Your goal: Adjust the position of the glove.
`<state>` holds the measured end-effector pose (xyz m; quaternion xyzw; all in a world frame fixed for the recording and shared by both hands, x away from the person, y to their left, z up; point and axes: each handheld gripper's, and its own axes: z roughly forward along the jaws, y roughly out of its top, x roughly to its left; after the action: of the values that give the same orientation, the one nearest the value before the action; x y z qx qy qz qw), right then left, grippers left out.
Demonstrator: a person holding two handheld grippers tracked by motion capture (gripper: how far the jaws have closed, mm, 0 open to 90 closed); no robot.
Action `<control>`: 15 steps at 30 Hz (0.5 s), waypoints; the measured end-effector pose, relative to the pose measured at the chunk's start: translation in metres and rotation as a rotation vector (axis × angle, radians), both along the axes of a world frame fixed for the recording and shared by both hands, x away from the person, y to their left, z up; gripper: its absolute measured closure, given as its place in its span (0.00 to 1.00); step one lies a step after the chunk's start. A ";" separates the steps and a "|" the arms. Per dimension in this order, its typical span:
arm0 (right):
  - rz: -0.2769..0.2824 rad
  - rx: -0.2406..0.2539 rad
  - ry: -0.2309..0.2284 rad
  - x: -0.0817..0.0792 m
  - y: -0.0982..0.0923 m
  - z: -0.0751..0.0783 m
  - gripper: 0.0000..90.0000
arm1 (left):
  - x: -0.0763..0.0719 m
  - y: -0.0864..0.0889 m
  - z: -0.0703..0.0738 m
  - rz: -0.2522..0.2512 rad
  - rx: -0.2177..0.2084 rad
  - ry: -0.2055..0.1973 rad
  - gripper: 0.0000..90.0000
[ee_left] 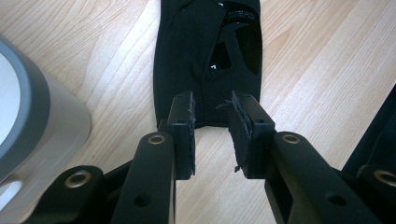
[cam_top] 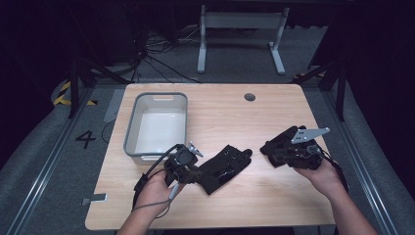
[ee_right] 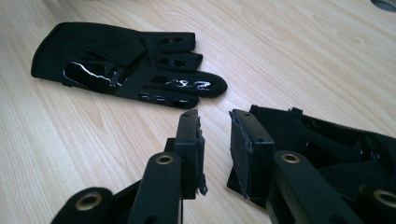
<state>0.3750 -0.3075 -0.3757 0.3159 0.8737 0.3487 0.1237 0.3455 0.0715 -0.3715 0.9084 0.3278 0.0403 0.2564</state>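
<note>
Glove (cam_top: 225,168) — flat, fingertips up-right, diagonal

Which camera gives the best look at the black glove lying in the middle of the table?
The right gripper view: the flat black fabric glove lies whole, glossy finger patches plain. The high view shows it small and dark; the left gripper view shows only its cuff end.

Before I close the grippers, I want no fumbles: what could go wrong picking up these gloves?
The left gripper stands open at the cuff edge of the flat glove; a grip on so little fabric may slip or only drag it across the table. The right gripper is open with the second glove beside one jaw, not between them, so closing may miss. The grey bin sits close beside the left gripper and could get bumped.
</note>
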 end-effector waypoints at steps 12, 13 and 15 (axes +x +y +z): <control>0.017 0.026 0.006 0.001 0.008 0.000 0.81 | 0.001 0.004 0.006 0.002 -0.078 0.030 0.76; 0.024 0.028 0.006 0.003 0.013 -0.001 0.79 | 0.000 0.003 0.006 0.002 -0.081 0.033 0.76; 0.032 0.036 0.006 0.005 0.019 -0.001 0.79 | -0.001 0.002 0.006 0.014 -0.121 0.045 0.76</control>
<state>0.3803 -0.2883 -0.3771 0.3051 0.8725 0.3655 0.1100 0.3447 0.0731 -0.3654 0.8894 0.3419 0.0020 0.3034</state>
